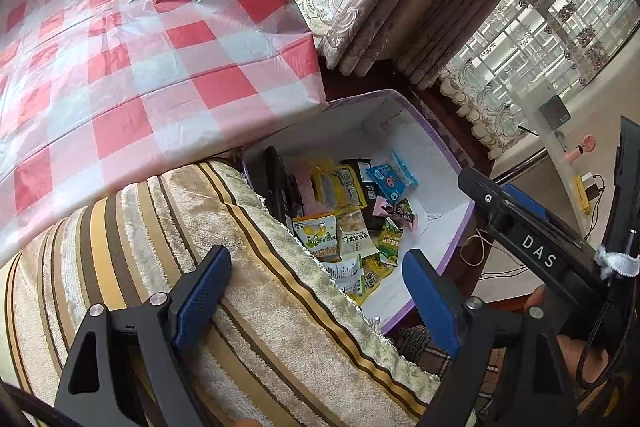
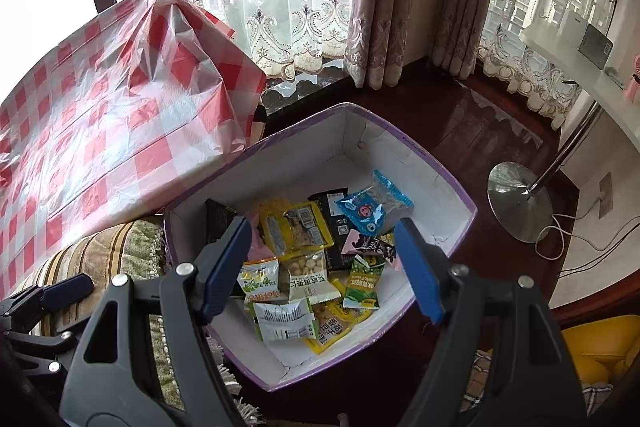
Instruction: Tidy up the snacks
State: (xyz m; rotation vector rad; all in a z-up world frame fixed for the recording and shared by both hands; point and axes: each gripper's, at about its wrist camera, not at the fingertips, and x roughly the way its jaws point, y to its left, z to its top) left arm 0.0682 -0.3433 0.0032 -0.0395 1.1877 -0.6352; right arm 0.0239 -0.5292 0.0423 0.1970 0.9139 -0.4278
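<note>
A white box with a purple rim [image 2: 304, 155] stands on the dark floor and holds several snack packets. Among them are a blue packet [image 2: 372, 207], a yellow packet [image 2: 296, 227] and a white nut packet [image 2: 306, 281]. My right gripper [image 2: 322, 227] hangs open above the box with nothing between its blue pads. My left gripper [image 1: 316, 267] is also open and empty, over the edge of a striped cushion [image 1: 200, 227] beside the box [image 1: 360, 131]. The blue packet [image 1: 390, 179] shows there too. The right gripper [image 1: 520, 211] appears at the right of the left wrist view.
A table under a red and white checked plastic cloth [image 2: 100, 107] stands left of the box. Curtains [image 2: 384, 7] hang behind. A round metal lamp base [image 2: 516, 203] and cables [image 2: 568, 239] lie on the floor at right. A yellow seat [image 2: 600, 347] is at bottom right.
</note>
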